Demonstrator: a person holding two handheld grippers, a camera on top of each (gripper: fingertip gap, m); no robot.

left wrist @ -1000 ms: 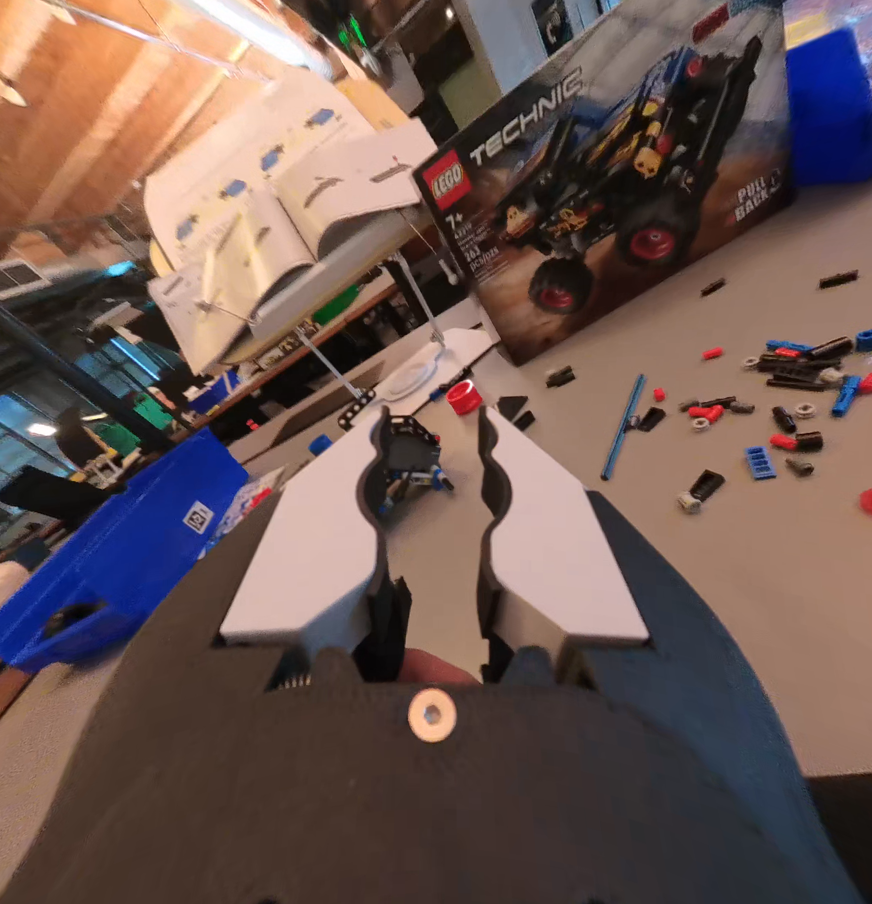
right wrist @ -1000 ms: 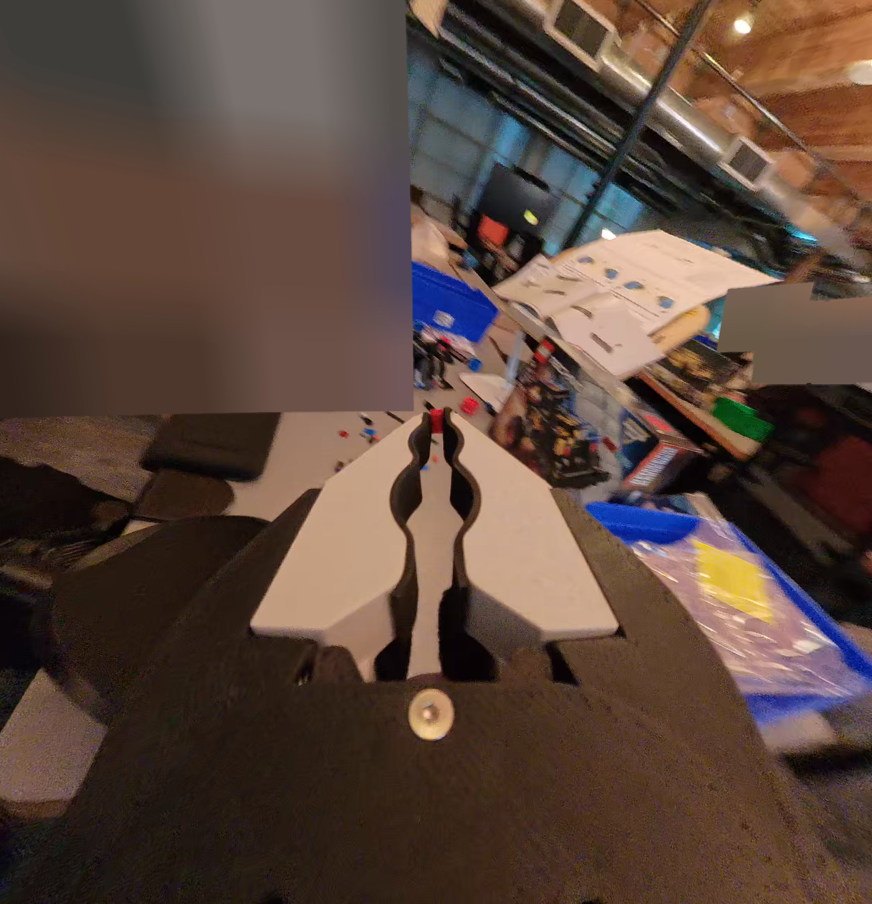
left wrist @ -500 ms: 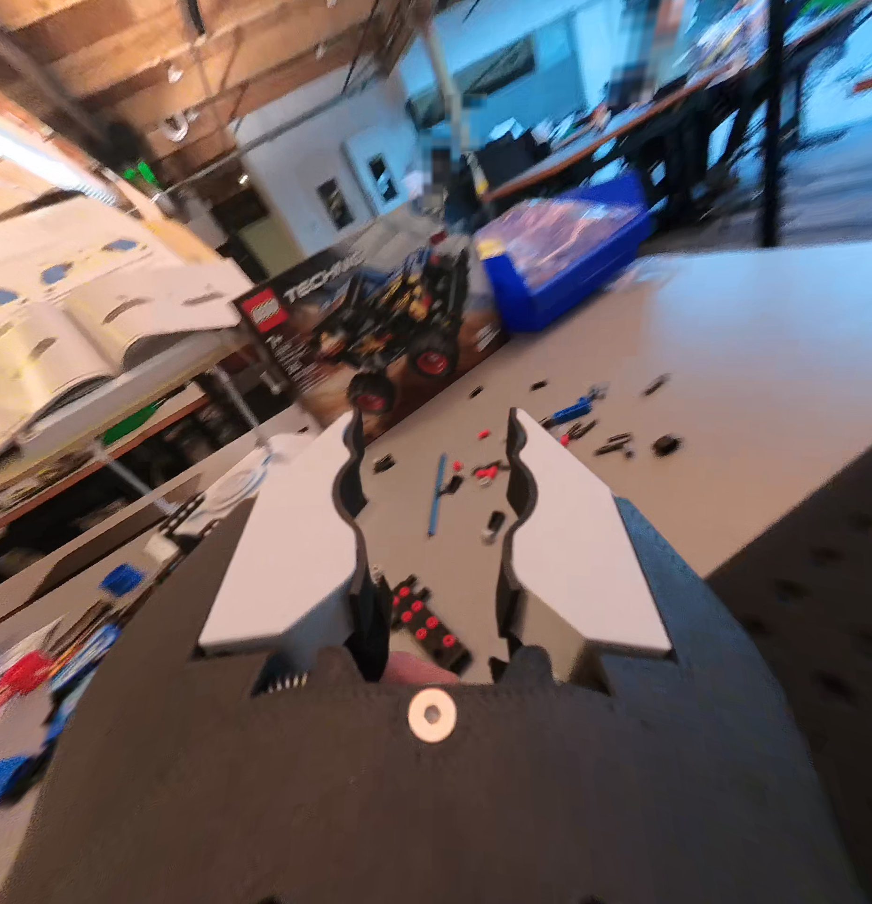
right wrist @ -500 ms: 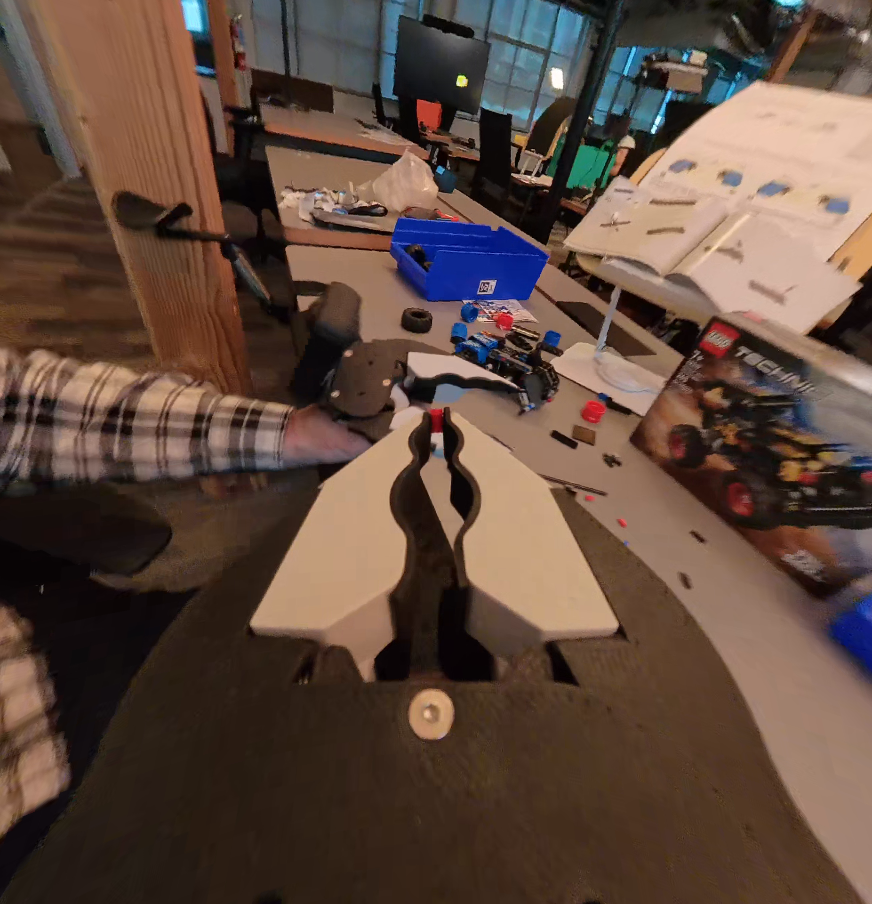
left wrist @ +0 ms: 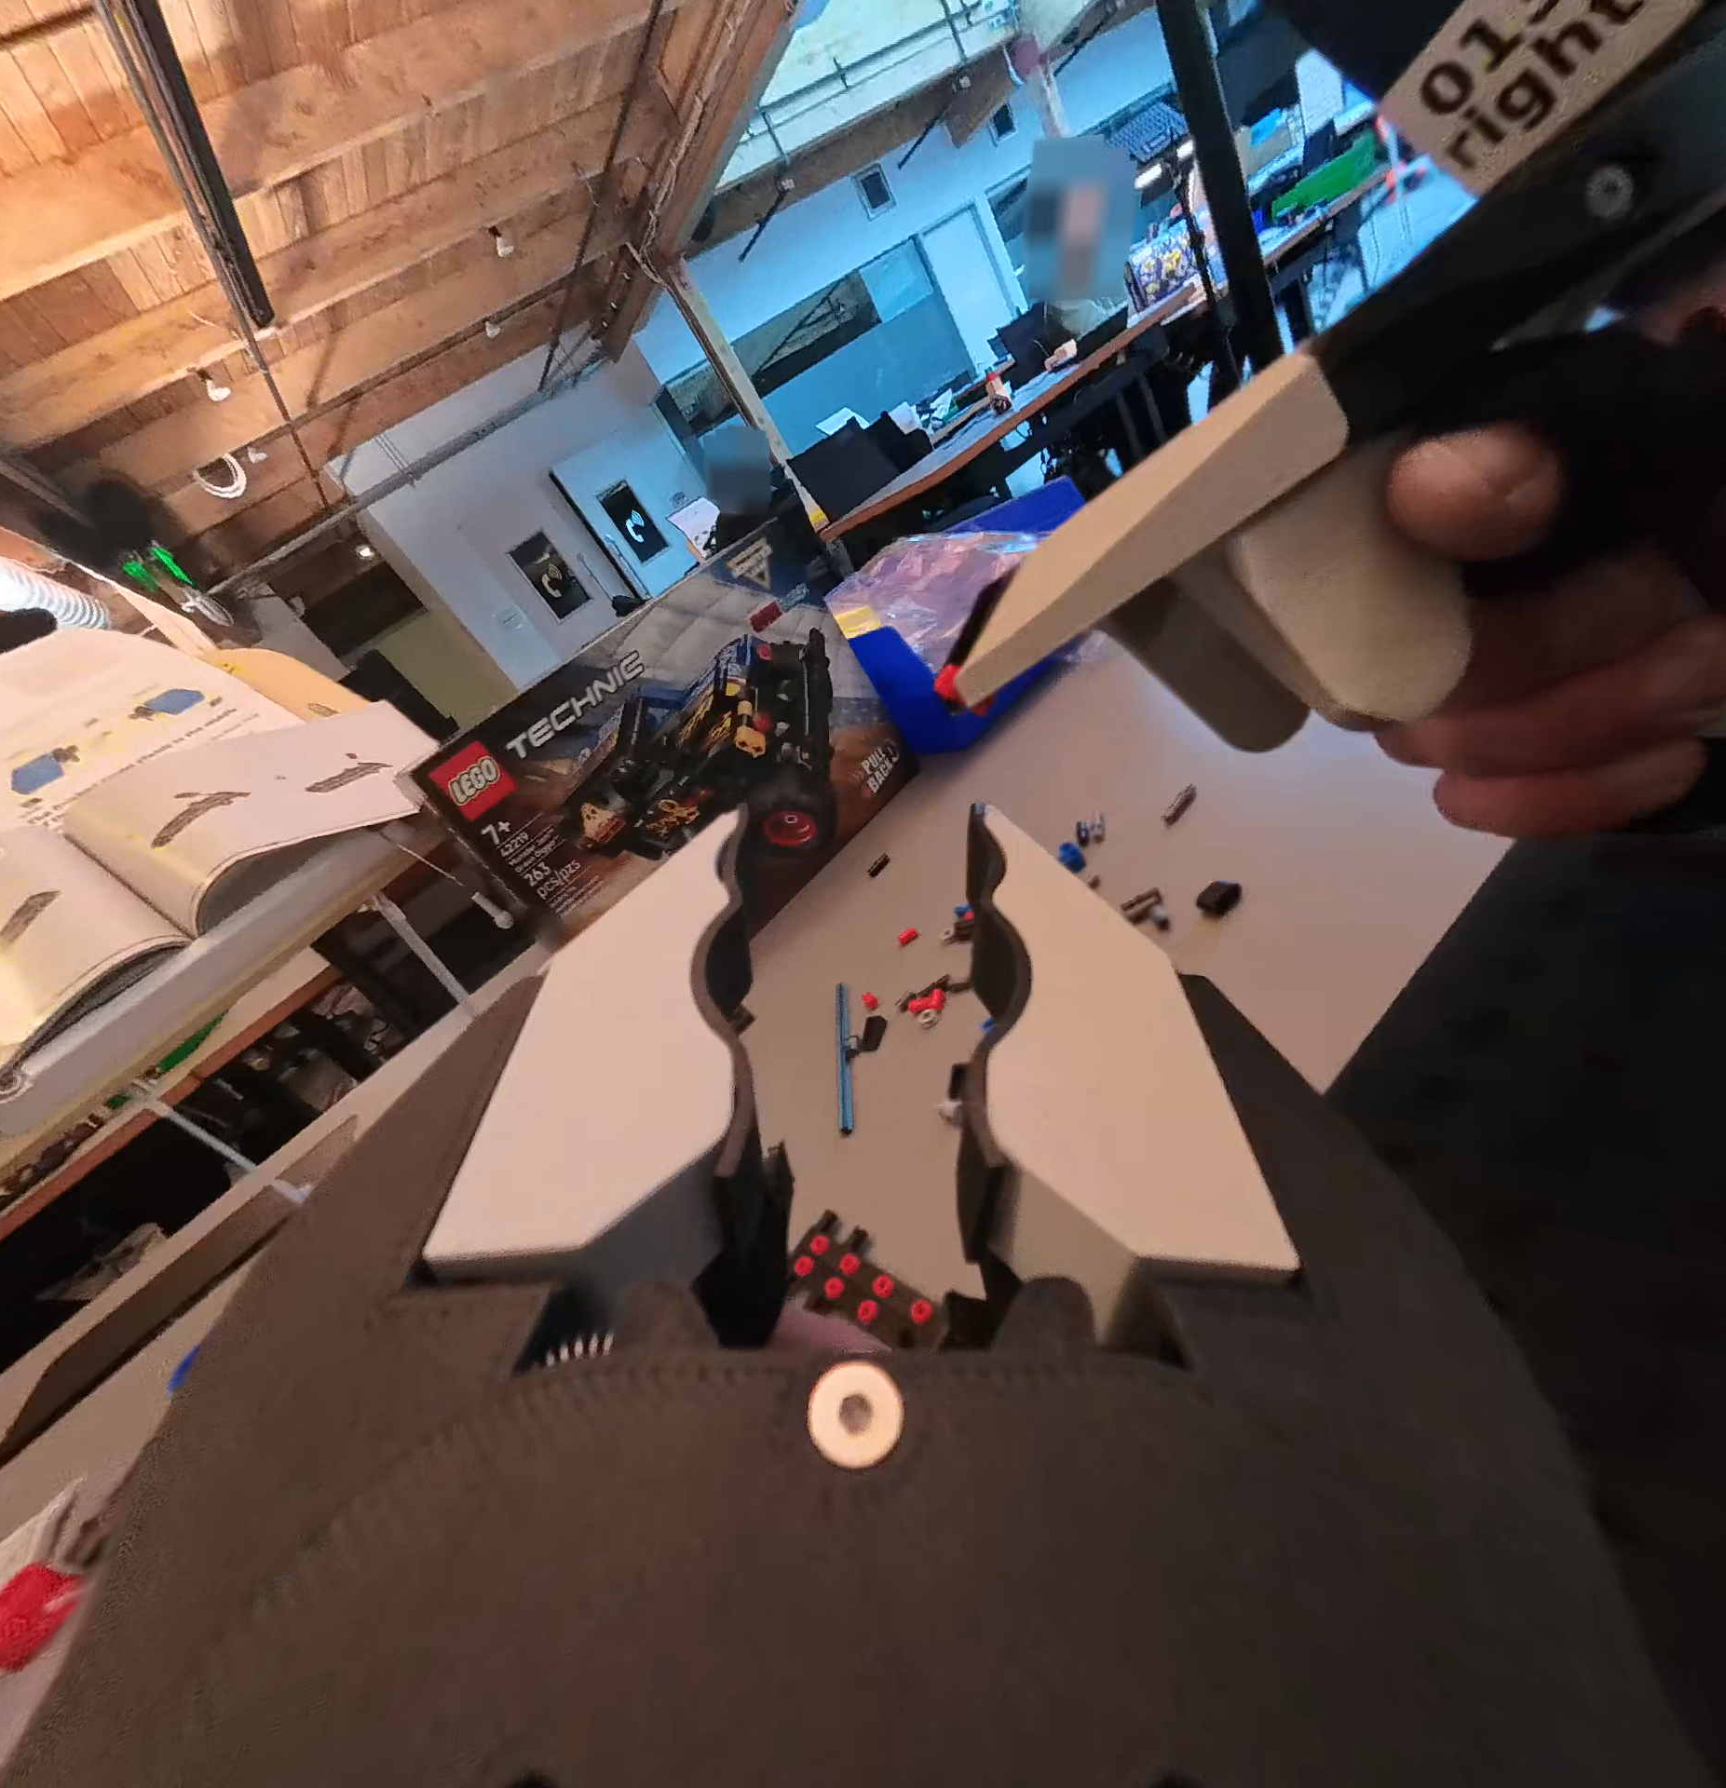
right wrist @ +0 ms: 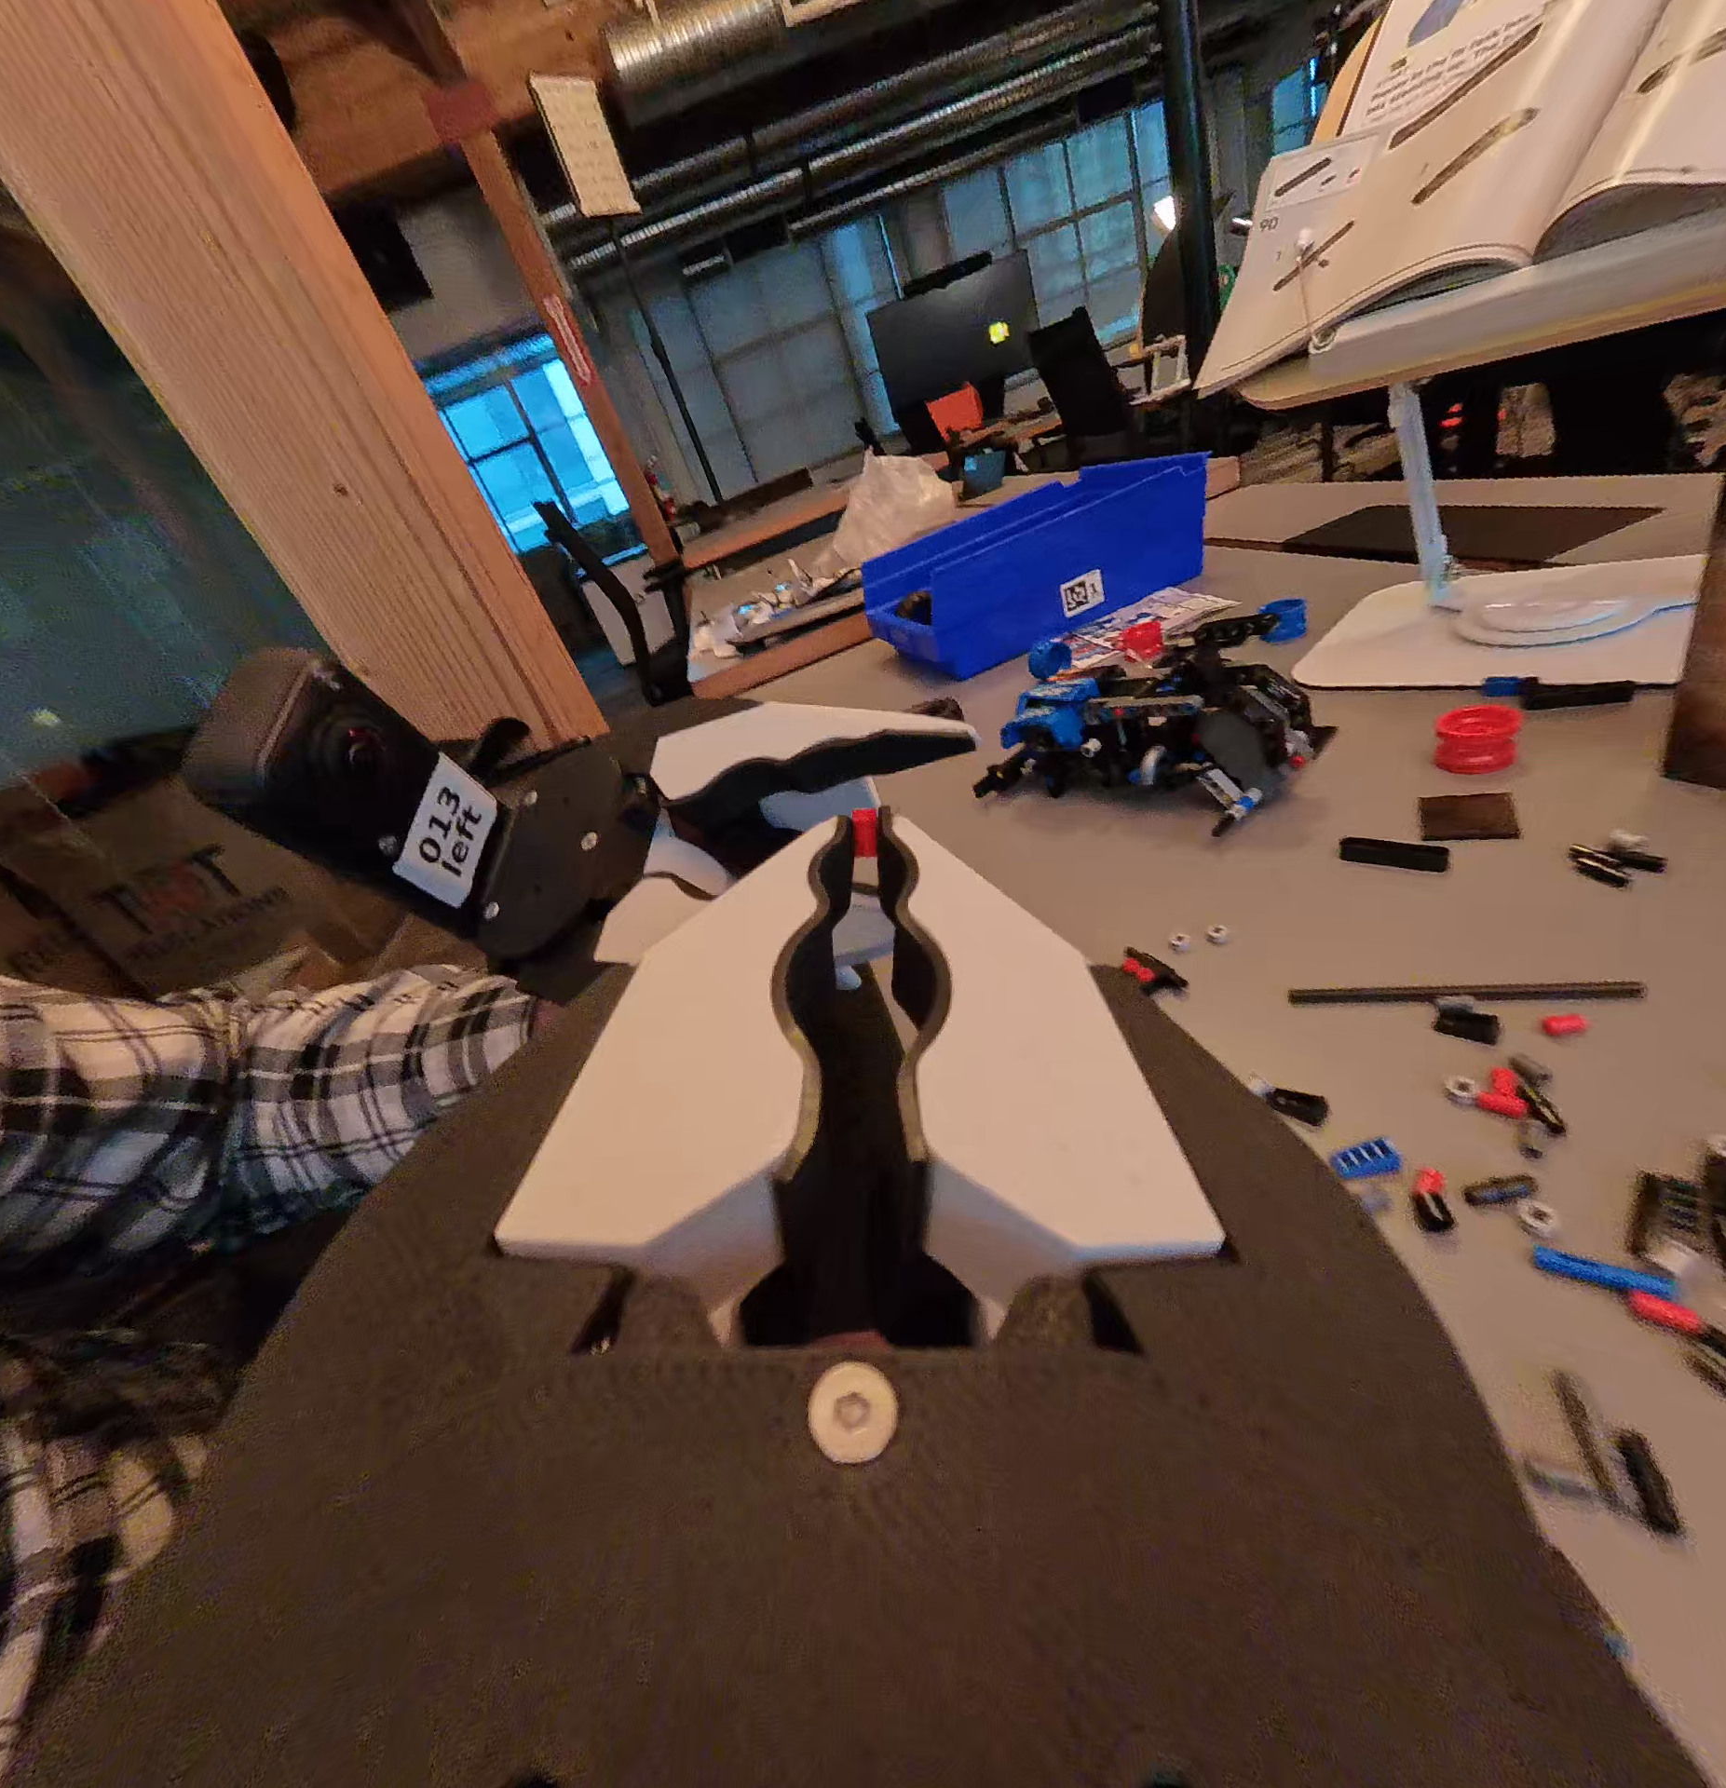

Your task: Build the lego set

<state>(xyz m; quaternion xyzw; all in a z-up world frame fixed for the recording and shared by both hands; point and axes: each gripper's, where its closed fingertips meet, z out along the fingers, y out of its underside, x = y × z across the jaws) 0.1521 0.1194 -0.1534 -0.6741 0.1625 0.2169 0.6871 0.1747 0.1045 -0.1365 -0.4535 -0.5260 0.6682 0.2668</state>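
The left gripper (left wrist: 854,842) stands spread, nothing between its two pale, matte fingers with wavy black inner edges. The right gripper (right wrist: 866,840) is pressed together on a small red pin (right wrist: 865,832), a short plastic cylinder held at the very tips; in the left wrist view this pin (left wrist: 948,683) shows above the surface.

The surface (right wrist: 1323,919) is smooth and grey. On it stands the half-built car (right wrist: 1168,726), a low frame of black beams with blue parts, near one red ribbed wheel rim (right wrist: 1476,739). Behind the car is one blue plastic bin (right wrist: 1033,571), long and rectangular. Loose pieces lie scattered: one long thin black axle (right wrist: 1468,992), one flat dark square tile (right wrist: 1468,818), and many small red, black and blue pins, too many and too blurred to count.

The cardboard box (left wrist: 665,774) of the set stands upright at the far side. One open booklet (left wrist: 162,851) with glossy white pages rests on a white stand (right wrist: 1420,503). A second blue bin (left wrist: 946,639) holds crumpled clear plastic.
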